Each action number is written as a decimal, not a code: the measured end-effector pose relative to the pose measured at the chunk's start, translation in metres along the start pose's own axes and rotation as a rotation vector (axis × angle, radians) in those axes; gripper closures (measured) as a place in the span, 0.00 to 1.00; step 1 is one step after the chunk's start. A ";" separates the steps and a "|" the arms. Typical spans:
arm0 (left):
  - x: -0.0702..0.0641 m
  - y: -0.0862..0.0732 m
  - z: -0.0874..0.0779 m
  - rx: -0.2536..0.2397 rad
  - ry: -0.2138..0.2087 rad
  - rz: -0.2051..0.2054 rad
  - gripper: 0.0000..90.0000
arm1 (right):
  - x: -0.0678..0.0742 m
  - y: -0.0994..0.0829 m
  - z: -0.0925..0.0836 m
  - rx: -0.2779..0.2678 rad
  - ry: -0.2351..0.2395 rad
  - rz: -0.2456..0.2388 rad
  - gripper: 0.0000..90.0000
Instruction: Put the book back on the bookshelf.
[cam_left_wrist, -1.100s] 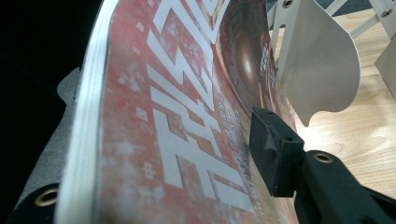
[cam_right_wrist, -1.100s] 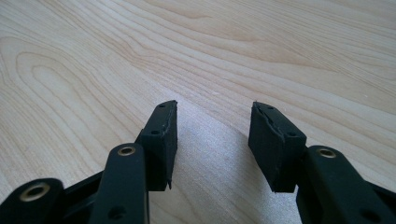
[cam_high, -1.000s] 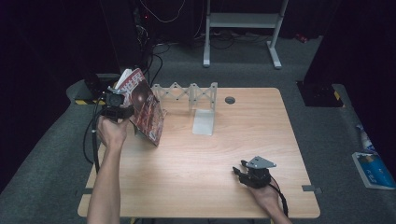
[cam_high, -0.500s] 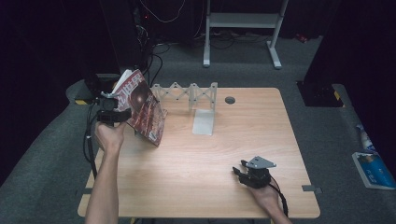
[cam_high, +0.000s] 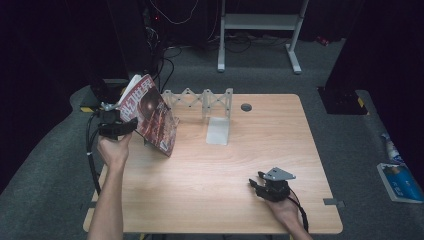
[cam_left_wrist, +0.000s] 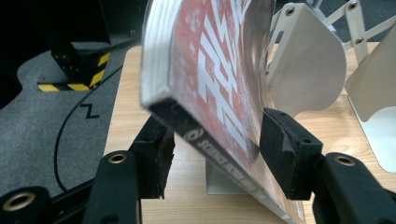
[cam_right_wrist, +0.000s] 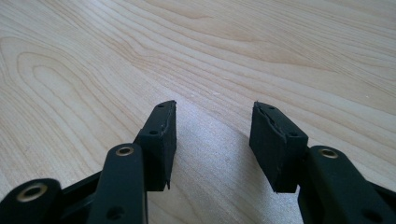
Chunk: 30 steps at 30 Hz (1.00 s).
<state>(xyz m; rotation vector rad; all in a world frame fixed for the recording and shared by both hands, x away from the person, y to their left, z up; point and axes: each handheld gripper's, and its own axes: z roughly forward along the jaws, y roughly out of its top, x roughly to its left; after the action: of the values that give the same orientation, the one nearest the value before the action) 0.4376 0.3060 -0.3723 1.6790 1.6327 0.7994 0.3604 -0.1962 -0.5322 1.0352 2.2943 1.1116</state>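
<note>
Gripping a thick red-covered magazine with white lettering (cam_left_wrist: 219, 93) near its spine, the left gripper (cam_high: 117, 126) is holding it tilted above the far-left corner of the light wooden table (cam_high: 260, 145). Its black jaws are pinching the magazine from both sides, just in front of a white metal expanding file rack (cam_high: 202, 100) standing along the table's far edge. Resting low over the bare wood near the front right, the right gripper (cam_right_wrist: 212, 140) is keeping its jaws spread apart, holding nothing.
</note>
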 end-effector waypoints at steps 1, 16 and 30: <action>0.000 -0.001 -0.001 -0.002 -0.004 0.000 0.50 | 0.000 0.000 0.000 0.000 0.000 0.000 0.57; 0.005 -0.013 -0.018 -0.053 -0.022 0.008 0.49 | 0.000 0.000 0.001 -0.002 -0.003 0.005 0.56; 0.005 -0.027 -0.036 -0.104 -0.051 0.019 0.49 | 0.000 0.000 0.001 -0.002 -0.004 0.005 0.56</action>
<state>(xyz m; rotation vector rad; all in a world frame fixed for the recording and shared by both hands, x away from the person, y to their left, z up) 0.3924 0.3124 -0.3726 1.6313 1.5170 0.8297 0.3610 -0.1960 -0.5325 1.0424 2.2886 1.1127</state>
